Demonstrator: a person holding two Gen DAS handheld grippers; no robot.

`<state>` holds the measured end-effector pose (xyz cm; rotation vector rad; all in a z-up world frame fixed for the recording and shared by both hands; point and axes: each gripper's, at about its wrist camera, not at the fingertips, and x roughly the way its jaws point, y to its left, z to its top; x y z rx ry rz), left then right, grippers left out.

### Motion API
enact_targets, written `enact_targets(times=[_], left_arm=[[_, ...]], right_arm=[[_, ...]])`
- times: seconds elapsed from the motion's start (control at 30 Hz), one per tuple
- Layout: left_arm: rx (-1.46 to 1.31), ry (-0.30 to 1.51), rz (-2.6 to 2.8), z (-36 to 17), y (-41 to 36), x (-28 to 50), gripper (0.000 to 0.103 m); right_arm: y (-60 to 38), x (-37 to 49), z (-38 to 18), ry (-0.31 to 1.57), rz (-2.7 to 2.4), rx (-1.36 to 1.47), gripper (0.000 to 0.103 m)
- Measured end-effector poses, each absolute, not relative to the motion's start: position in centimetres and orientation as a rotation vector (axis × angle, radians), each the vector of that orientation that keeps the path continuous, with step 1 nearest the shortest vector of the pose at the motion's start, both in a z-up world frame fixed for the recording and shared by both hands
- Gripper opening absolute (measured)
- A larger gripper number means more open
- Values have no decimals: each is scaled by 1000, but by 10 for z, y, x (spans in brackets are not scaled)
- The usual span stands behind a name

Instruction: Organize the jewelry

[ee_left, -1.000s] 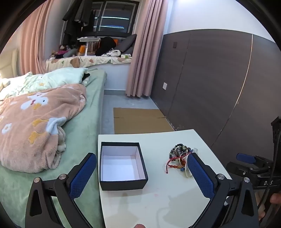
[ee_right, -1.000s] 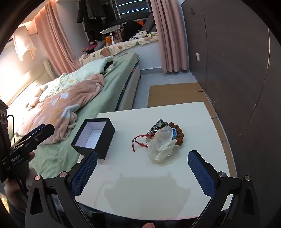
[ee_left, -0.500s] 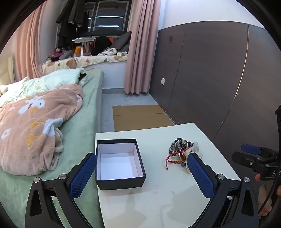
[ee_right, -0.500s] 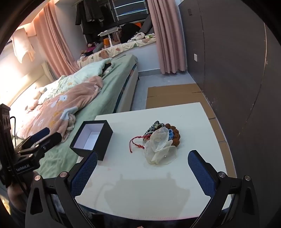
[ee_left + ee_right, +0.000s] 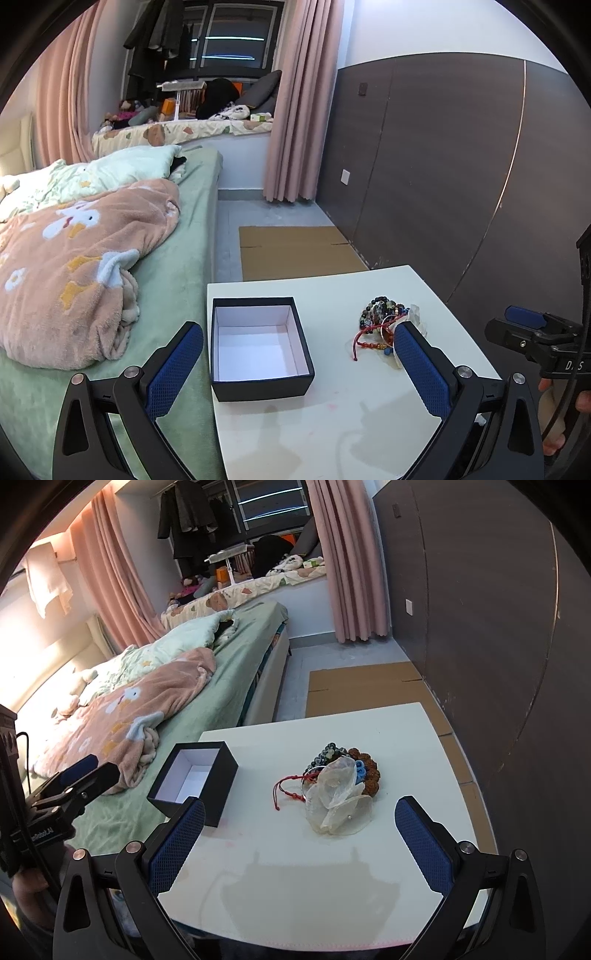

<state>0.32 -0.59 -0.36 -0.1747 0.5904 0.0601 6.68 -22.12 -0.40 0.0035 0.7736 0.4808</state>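
An open black box (image 5: 258, 347) with a white, empty inside stands on the left part of the white table (image 5: 332, 424); it also shows in the right wrist view (image 5: 194, 781). A pile of jewelry (image 5: 384, 325) lies to its right: dark bead bracelets, a red cord bracelet and a sheer pouch (image 5: 338, 799). My left gripper (image 5: 295, 365) is open, just short of the box and pile. My right gripper (image 5: 301, 836) is open, held near the table's front edge, short of the pile. Both are empty.
A bed (image 5: 92, 258) with a peach blanket runs along the table's left side. A dark wall panel (image 5: 443, 166) stands to the right. Flat cardboard (image 5: 295, 251) lies on the floor beyond the table. The other gripper (image 5: 535, 336) shows at the right edge.
Both views have shifted slightly; the left gripper has moved a little closer over the table. The box and jewelry have not moved. Both grippers stay open.
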Motion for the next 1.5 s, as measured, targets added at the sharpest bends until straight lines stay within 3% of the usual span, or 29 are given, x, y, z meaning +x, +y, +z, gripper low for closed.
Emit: enact_targets(times=[1.5], left_arm=[[-161, 591, 43, -7, -14, 4, 103]], right_arm=[[-232, 68, -1, 757, 451, 4, 103]])
